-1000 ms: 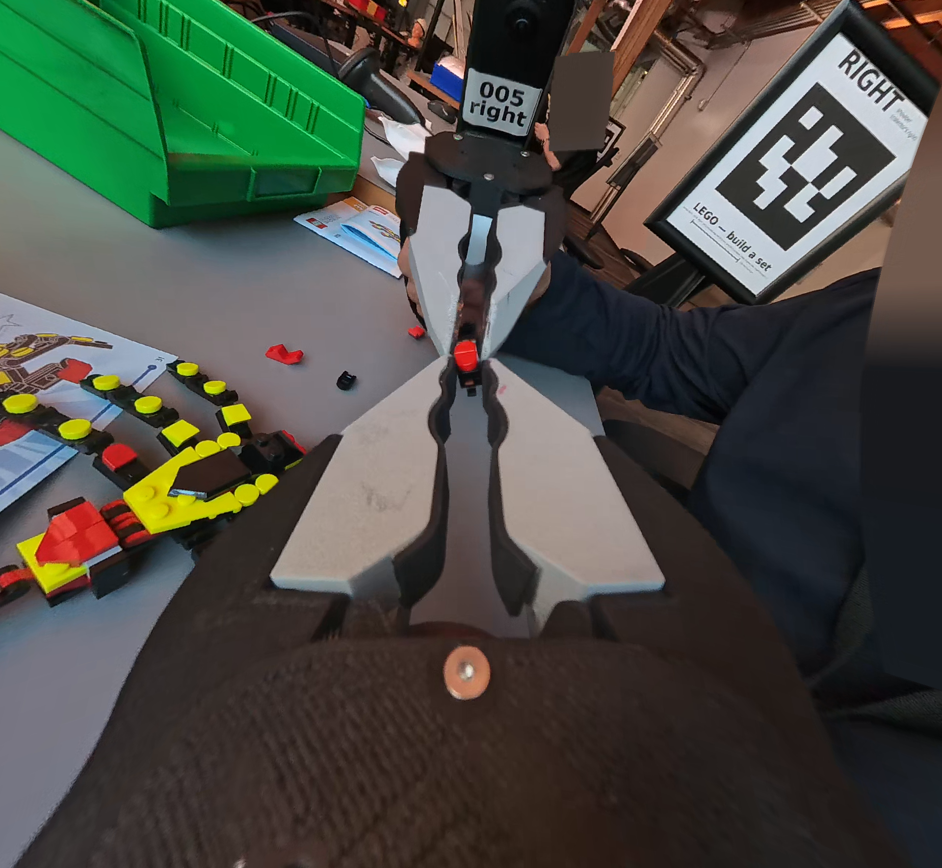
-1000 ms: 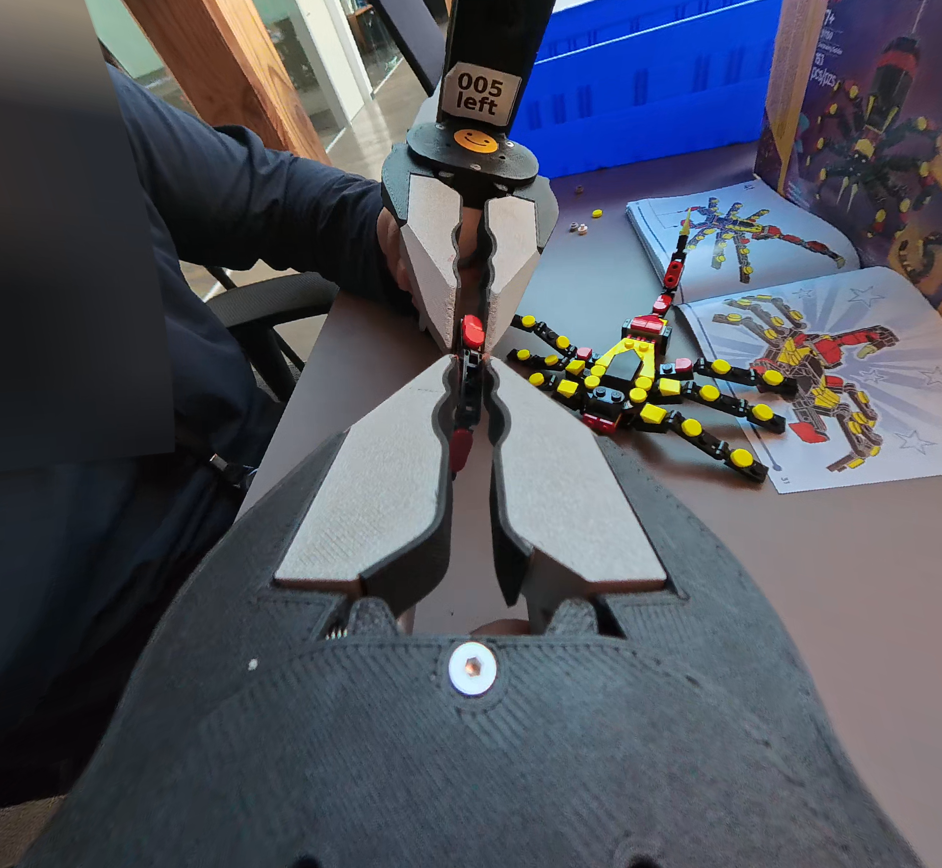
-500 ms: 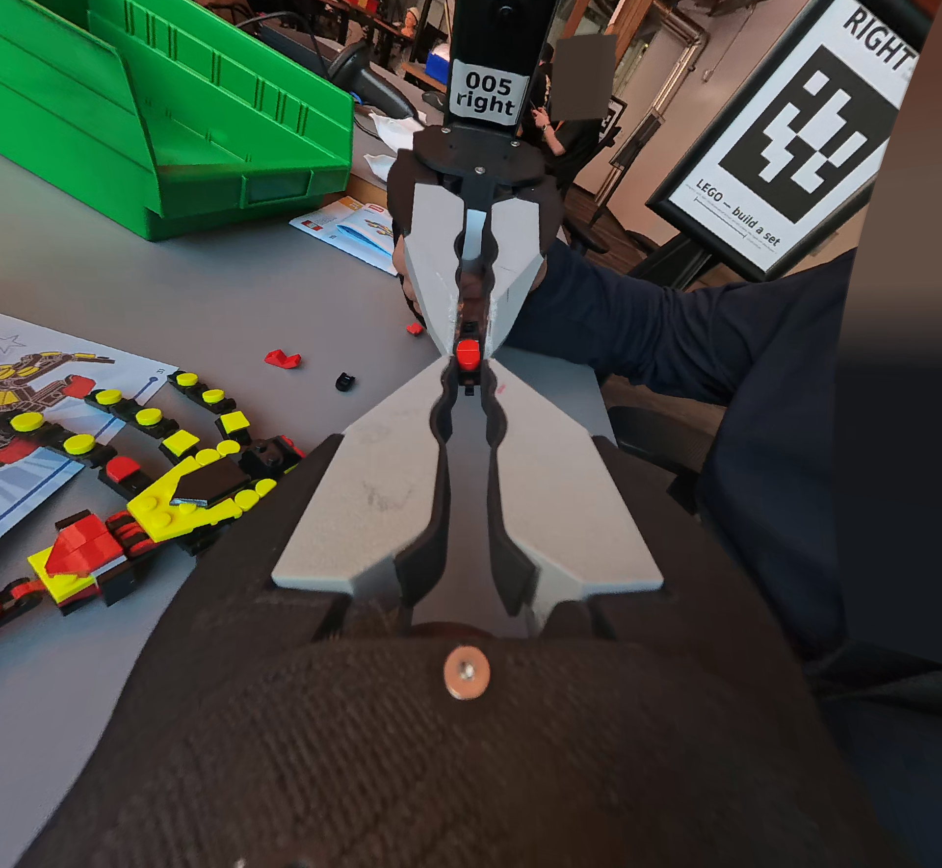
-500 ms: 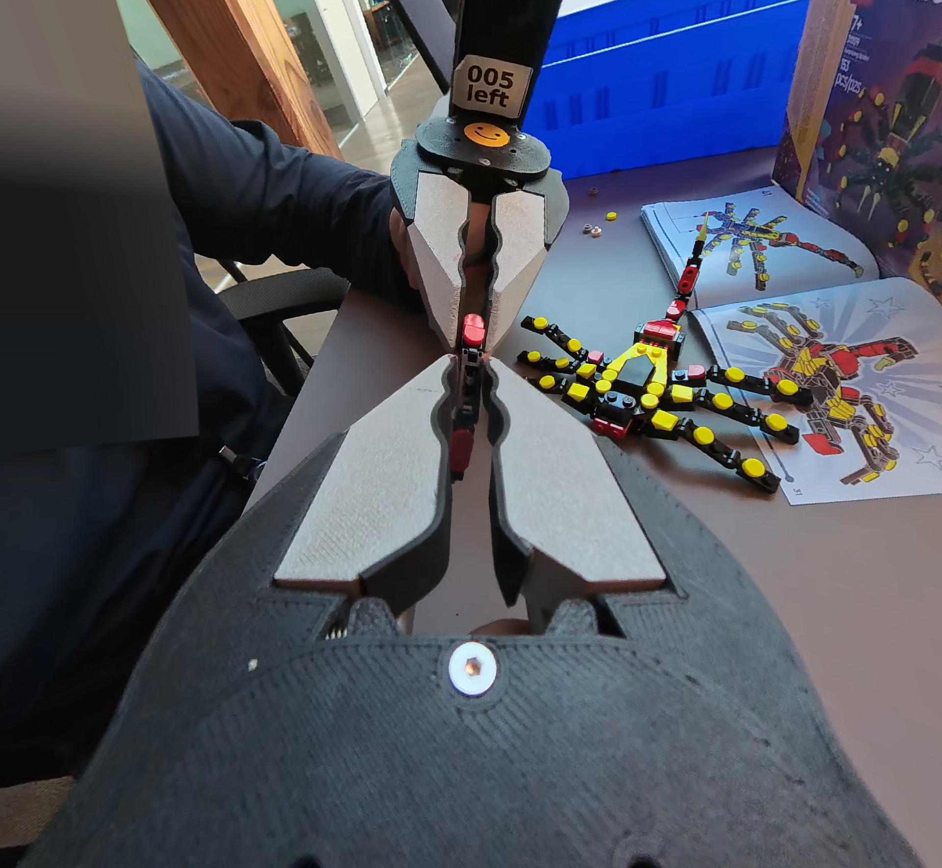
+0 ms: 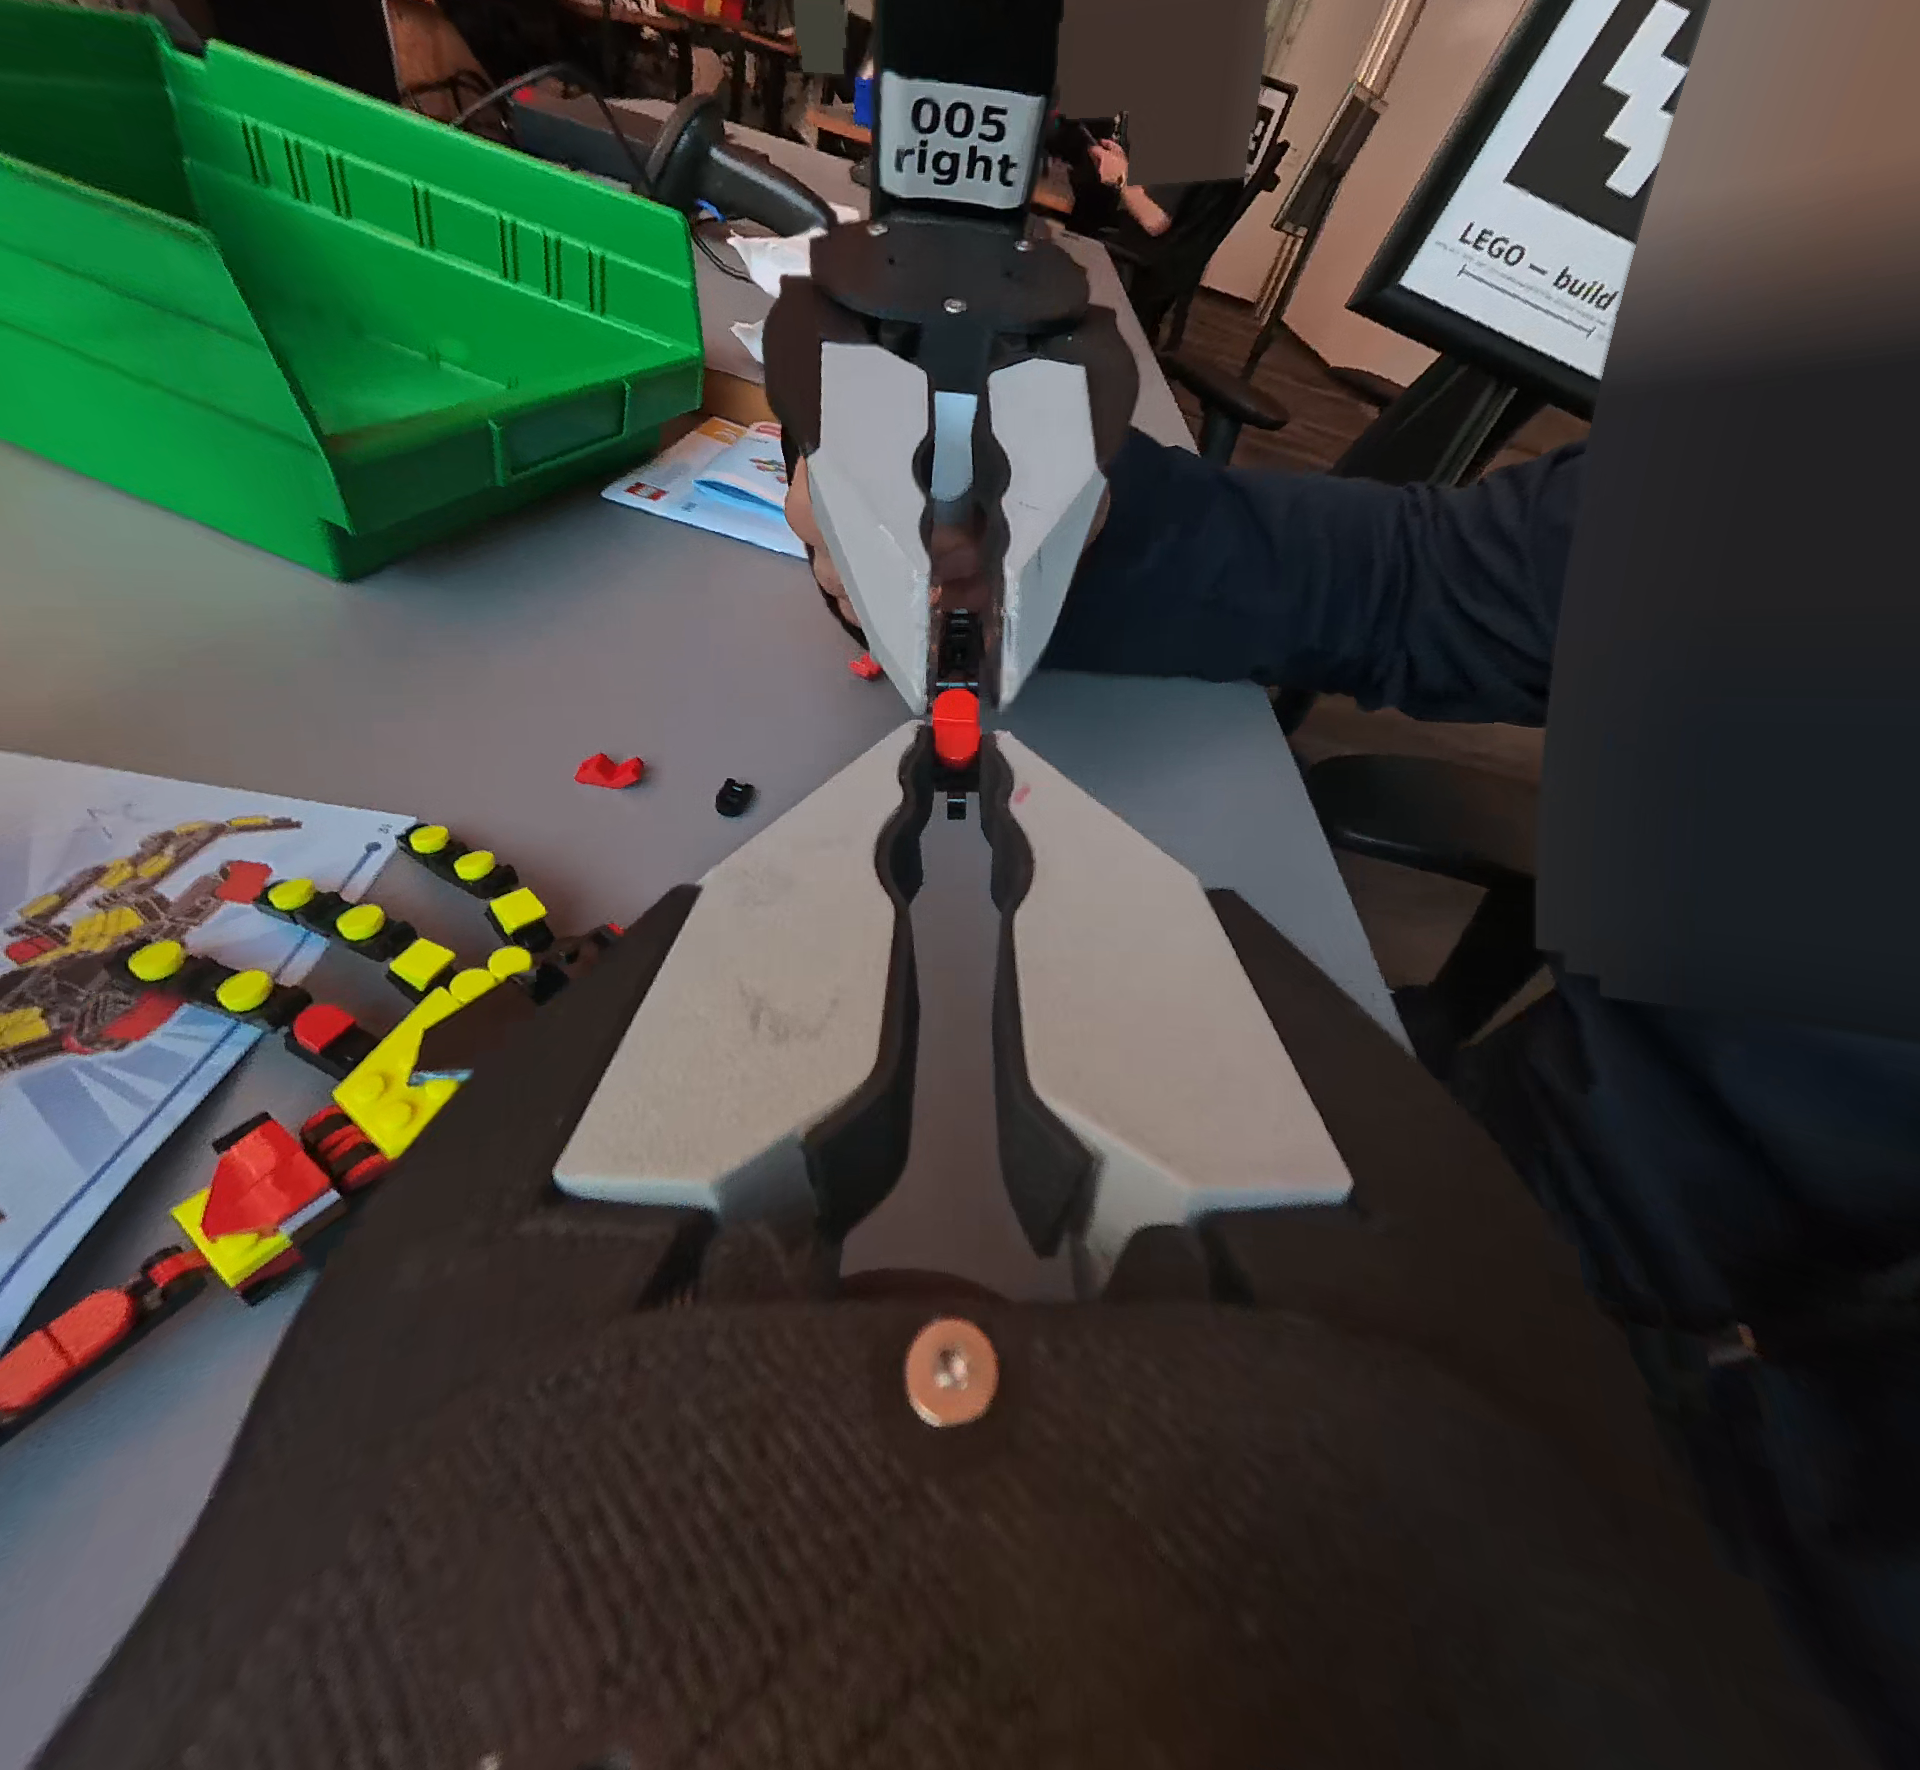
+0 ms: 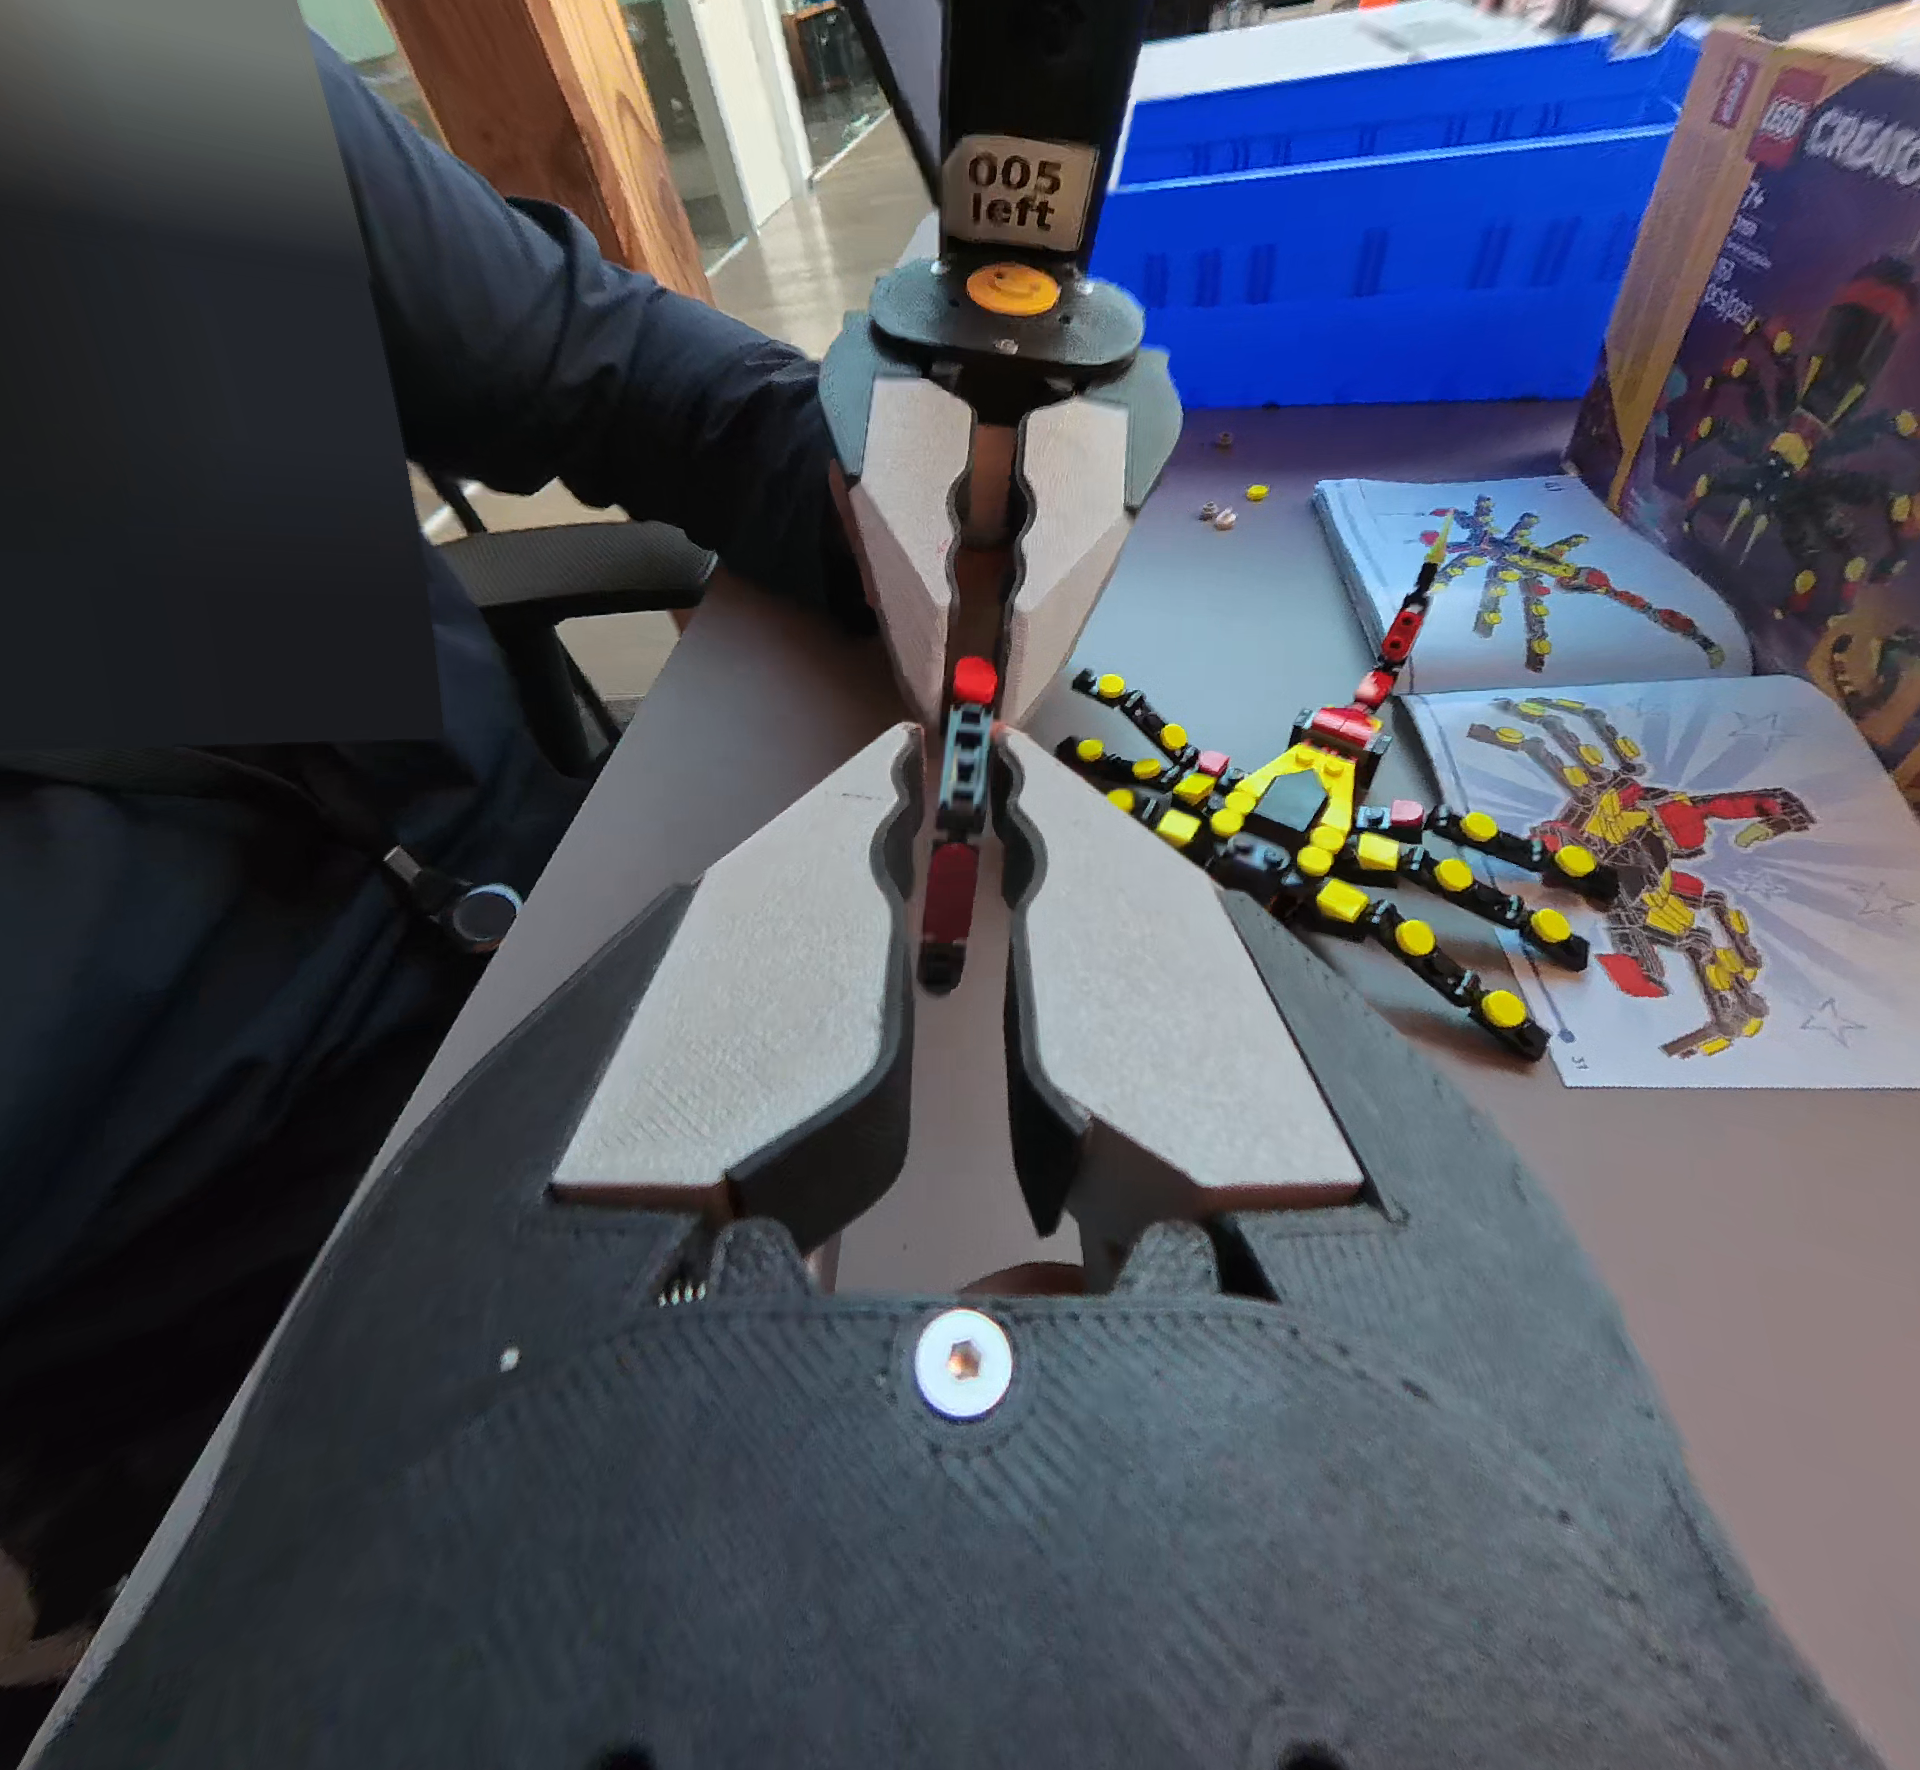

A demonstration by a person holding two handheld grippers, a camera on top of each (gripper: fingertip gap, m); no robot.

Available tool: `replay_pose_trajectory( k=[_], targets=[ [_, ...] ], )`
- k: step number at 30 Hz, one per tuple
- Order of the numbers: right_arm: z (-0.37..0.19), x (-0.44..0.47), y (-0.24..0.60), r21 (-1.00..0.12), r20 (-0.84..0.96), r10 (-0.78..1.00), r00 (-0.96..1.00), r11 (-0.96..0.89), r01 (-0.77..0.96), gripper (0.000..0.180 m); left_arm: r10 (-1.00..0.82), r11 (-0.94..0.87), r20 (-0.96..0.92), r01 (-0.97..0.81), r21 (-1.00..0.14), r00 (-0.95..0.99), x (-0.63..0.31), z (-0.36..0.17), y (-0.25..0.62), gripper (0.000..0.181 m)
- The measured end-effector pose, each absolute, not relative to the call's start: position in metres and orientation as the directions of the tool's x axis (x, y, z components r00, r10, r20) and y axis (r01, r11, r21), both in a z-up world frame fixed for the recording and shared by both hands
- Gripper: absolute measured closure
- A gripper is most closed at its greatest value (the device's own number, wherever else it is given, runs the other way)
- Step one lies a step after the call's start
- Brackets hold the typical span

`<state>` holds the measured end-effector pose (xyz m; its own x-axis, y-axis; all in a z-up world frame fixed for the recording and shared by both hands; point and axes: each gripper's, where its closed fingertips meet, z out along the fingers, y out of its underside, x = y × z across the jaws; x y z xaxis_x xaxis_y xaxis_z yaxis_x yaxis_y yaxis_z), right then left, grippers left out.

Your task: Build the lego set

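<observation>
left wrist view
left gripper point(image 5: 954, 752): fingers nearly together, tips pinching a small red stud piece point(image 5: 954, 726), raised over the table's right edge
right gripper point(image 5: 961, 671): facing it from the far side, tip to tip; fingers closed around a black segment point(image 5: 958, 642) that sits just behind the red piece
join: red piece and black segment touch at the meeting point of both tips
lego model point(image 5: 343, 1014): near left on the grey table point(image 5: 364, 660), black legs with yellow studs, red and yellow body; partly on an instruction sheet point(image 5: 114, 972)
loose bits: red piece point(image 5: 609, 770) and small black piece point(image 5: 734, 794) on the table, left of the grippers, apart from each other
green bin point(image 5: 312, 349): far left, open side toward the camera
booklet point(image 5: 717, 489): just right of the bin
framed sign point(image 5: 1558, 162): far right, black and white

right wrist view
right gripper point(image 6: 961, 746): fingers clamped on a black-and-red leg strip point(image 6: 956, 837) running lengthwise between them
left gripper point(image 6: 971, 697): opposite, tips closed on the red stud piece point(image 6: 975, 678) at the strip's far end
lego model point(image 6: 1309, 827): right of the grippers, flat on the table, spider shape, legs spread; right legs on the instruction sheet point(image 6: 1704, 889)
second booklet point(image 6: 1507, 567): far side of the sheet
set box point(image 6: 1787, 390): far right, upright
blue bin point(image 6: 1382, 245): far, behind the booklets
small loose pieces point(image 6: 1231, 507): on the table near the blue bin
person: dark sleeve point(image 6: 582, 390) reaching to the left gripper
</observation>
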<state>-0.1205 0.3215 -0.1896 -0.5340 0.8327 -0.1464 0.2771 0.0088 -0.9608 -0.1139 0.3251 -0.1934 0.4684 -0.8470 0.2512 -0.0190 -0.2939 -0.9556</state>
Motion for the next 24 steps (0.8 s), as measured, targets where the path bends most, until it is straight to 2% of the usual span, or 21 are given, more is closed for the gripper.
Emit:
replay_pose_trajectory(
  k=[3, 8, 11, 13, 16, 21, 22, 24],
  targets=[
    [-0.198, -0.118, 0.326, -0.951, -0.119, 0.842, -0.526, 0.056, 0.304, 0.175, -0.842, -0.242, 0.197, -0.025, -0.97, 0.502, -0.117, -0.19, 0.328, 0.176],
    [-0.186, -0.118, 0.324, -0.968, -0.031, 0.851, -0.524, 0.105, 0.228, 0.173, -0.855, -0.114, 0.072, -0.05, -0.992, 0.514, -0.117, -0.18, 0.325, 0.176],
    [-0.178, -0.116, 0.324, -0.979, -0.043, 0.846, -0.532, 0.07, 0.191, 0.169, -0.833, -0.026, -0.076, -0.176, -0.984, 0.548, -0.117, -0.187, 0.327, 0.176],
    [-0.178, -0.115, 0.324, -0.979, -0.031, 0.847, -0.53, 0.083, 0.189, 0.179, -0.82, 0.016, -0.15, -0.24, -0.971, 0.552, -0.115, -0.191, 0.325, 0.176],
    [-0.179, -0.114, 0.324, -0.97, 0.052, 0.853, -0.519, 0.166, 0.176, 0.18, -0.798, 0.091, -0.25, -0.3, -0.95, 0.548, -0.111, -0.191, 0.322, 0.176],
    [-0.173, -0.111, 0.322, -0.98, 0.028, 0.842, -0.539, 0.13, 0.152, 0.18, -0.794, 0.088, -0.248, -0.299, -0.95, 0.555, -0.112, -0.189, 0.324, 0.176],
    [-0.172, -0.111, 0.322, -0.981, 0.023, 0.841, -0.54, 0.122, 0.149, 0.169, -0.787, 0.092, -0.255, -0.302, -0.949, 0.562, -0.115, -0.188, 0.324, 0.176],
    [-0.172, -0.112, 0.324, -0.979, 0.045, 0.85, -0.524, 0.143, 0.147, 0.169, -0.783, 0.107, -0.262, -0.292, -0.95, 0.565, -0.117, -0.184, 0.324, 0.176]
  ],
)
